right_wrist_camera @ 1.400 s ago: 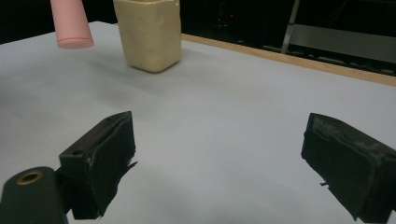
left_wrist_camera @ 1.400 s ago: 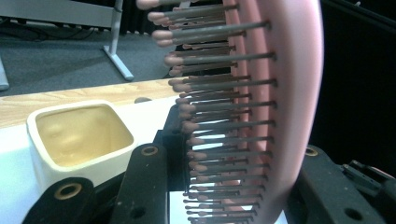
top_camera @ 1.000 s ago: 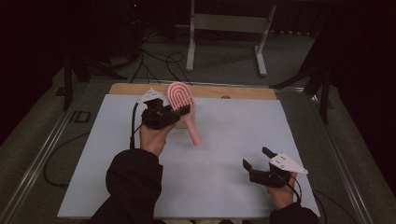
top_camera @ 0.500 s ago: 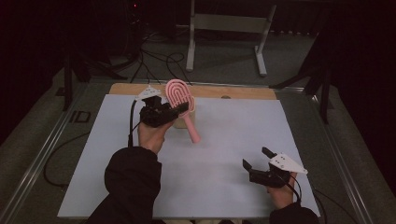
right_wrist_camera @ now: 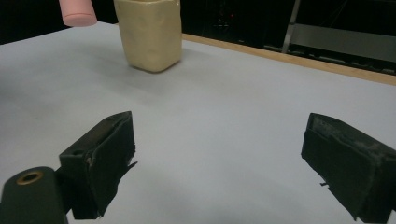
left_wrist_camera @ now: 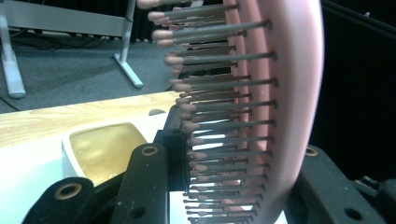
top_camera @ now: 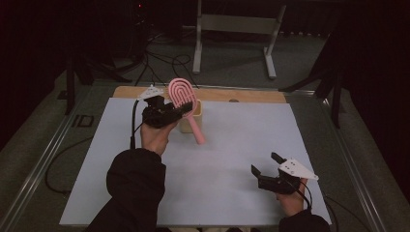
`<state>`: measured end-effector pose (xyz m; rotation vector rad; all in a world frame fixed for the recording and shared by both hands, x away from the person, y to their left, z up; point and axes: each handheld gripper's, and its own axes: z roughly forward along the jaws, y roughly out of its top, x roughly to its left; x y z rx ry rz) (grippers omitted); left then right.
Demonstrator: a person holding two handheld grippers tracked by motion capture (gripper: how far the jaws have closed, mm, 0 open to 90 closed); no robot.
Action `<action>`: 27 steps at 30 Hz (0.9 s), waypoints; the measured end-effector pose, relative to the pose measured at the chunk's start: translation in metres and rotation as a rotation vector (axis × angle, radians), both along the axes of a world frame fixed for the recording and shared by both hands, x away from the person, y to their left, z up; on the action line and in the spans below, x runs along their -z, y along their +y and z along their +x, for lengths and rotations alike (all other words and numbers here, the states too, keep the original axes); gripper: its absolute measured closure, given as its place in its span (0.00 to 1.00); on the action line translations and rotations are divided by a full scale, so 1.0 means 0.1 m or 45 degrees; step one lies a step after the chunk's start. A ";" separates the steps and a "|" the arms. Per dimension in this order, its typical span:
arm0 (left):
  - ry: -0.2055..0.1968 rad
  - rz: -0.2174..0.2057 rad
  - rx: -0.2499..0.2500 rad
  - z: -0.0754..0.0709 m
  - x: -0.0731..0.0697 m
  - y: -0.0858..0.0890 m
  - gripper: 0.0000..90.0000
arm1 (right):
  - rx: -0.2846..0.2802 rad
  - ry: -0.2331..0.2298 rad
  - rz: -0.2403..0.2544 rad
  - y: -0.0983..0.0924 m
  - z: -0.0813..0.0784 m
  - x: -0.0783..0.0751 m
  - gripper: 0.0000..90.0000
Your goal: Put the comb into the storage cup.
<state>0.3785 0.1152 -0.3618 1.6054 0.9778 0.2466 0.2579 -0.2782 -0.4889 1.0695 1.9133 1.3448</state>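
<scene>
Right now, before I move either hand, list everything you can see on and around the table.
brush: 1, pink with grey bristles, held up off the table by its head, handle slanting down in front of the cup
cup: 1, cream, squarish, open top, upright at the table's far middle
mat: 1, white, covers most of the table
table: 1, wood, edge shows along the far side
stand: 1, grey metal, on the floor beyond the table
cables: several, black, on the floor behind the table
left hand-held gripper: 1, black, shut on the brush head
right hand-held gripper: 1, black, open, low at the near right
sleeves: 2, dark, bottom edge
</scene>
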 end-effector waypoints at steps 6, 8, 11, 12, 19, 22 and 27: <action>-0.006 0.003 -0.007 0.02 -0.01 0.02 0.72 | -0.004 -0.001 0.000 0.00 0.00 0.00 0.11; -0.006 -0.001 -0.010 0.03 -0.01 0.03 0.72 | -0.004 -0.001 0.001 0.00 0.00 0.00 0.11; -0.012 -0.002 -0.009 0.03 -0.02 0.04 0.72 | -0.005 -0.001 0.001 0.00 0.00 0.00 0.11; -0.013 -0.001 -0.009 0.04 -0.02 0.04 0.72 | -0.005 0.000 0.002 0.00 0.00 0.00 0.11; -0.019 0.004 -0.017 0.05 -0.04 0.05 0.72 | -0.005 -0.001 0.000 0.00 0.00 0.00 0.11; -0.021 0.007 -0.018 0.06 -0.05 0.05 0.72 | -0.005 -0.001 0.001 0.00 0.00 0.00 0.11; -0.025 0.006 -0.024 0.07 -0.07 0.07 0.72 | -0.008 0.002 0.000 0.00 0.00 0.00 0.11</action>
